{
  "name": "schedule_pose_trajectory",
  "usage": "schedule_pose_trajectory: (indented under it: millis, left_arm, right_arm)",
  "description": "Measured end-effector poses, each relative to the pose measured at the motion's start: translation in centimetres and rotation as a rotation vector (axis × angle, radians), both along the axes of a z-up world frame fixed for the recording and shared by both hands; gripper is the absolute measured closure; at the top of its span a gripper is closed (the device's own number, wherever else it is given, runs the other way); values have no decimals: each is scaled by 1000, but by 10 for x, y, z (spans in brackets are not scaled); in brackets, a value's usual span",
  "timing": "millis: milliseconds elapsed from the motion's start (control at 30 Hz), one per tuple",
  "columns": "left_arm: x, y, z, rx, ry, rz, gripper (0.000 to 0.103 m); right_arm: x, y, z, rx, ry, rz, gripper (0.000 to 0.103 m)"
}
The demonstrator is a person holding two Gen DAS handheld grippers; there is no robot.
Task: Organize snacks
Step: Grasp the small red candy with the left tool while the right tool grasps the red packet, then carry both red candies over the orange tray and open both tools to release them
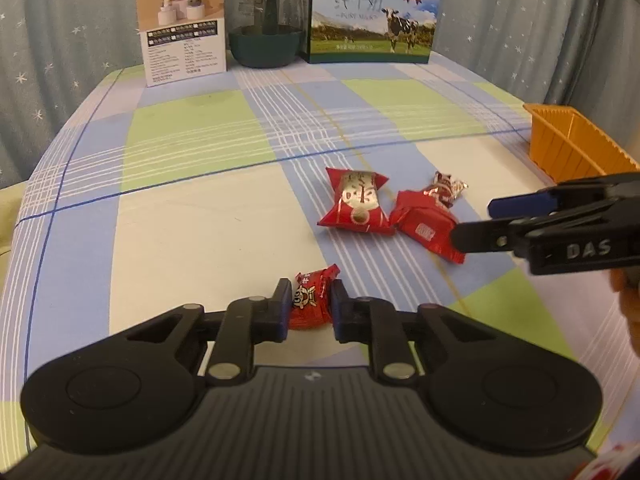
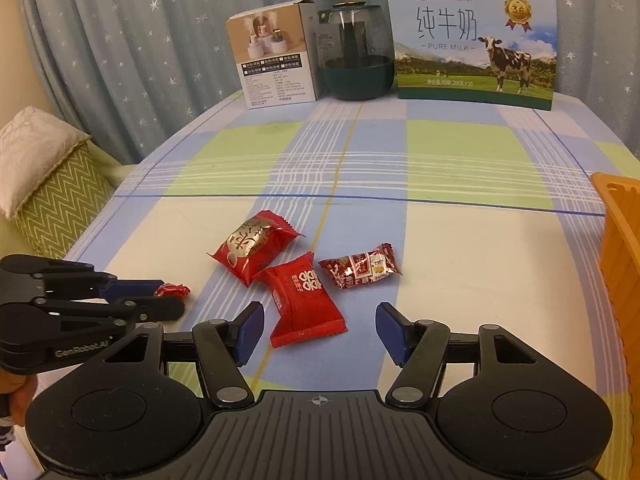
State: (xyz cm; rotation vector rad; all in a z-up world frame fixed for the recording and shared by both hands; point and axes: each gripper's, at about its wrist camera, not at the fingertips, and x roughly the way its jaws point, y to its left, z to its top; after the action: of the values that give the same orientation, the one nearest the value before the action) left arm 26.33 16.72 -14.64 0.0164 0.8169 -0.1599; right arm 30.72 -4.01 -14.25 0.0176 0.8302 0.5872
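Note:
My left gripper [image 1: 310,304] is shut on a small red candy [image 1: 311,299] low over the checked tablecloth; the same candy shows in the right wrist view [image 2: 173,290] at the left gripper's tips [image 2: 170,300]. My right gripper [image 2: 320,330] is open, its jaws either side of a red packet [image 2: 306,302]. That packet [image 1: 426,227] lies by the right gripper's tips [image 1: 474,222] in the left wrist view. A red-and-gold packet [image 2: 252,246] [image 1: 358,204] and a dark red wrapped candy [image 2: 360,266] [image 1: 448,187] lie beside it.
An orange basket [image 1: 572,144] [image 2: 620,236] stands at the table's right edge. At the back stand a white product box [image 2: 272,60], a dark green glass jar [image 2: 356,56] and a milk carton box [image 2: 474,40]. A cushioned seat [image 2: 44,184] is left of the table.

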Motion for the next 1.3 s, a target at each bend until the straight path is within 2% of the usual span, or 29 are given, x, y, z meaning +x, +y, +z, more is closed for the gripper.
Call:
schedule_pose_trajectory:
  millis: [100,233,400,533,633,767,967,1300]
  left_arm:
    - [-2,0,4,-4,-14,21,85]
    - [-3,-1,8,-21,-22,26,85]
    - [-4,-5,8,-29,-17,24,85]
    - [-6,-9,9,-35,-18,23,85]
    - [-9,-12,11,-47,-18,27,85]
    - [-15,-19,14,-52,-24,28,85]
    - [-30,-34,22,-35,-36,29,85]
    - [-84,-72,64,-60,-82,63,85]
  right_arm:
    - [3,4,-3,-5,-3,13,42]
    - [8,13,-9,-20,-11,41,55]
    - [11,23,-15,-46,-40,69,61]
    - [7,31,-15,-82,-80,94,70]
    - [1,32,-13,-82,-78,95,75]
    - [-13,27,-5,-72,-77,85,76]
    - [-47,3,9,-43,-49,9,76]
    - [-111,-56,48,3,0,-146,76]
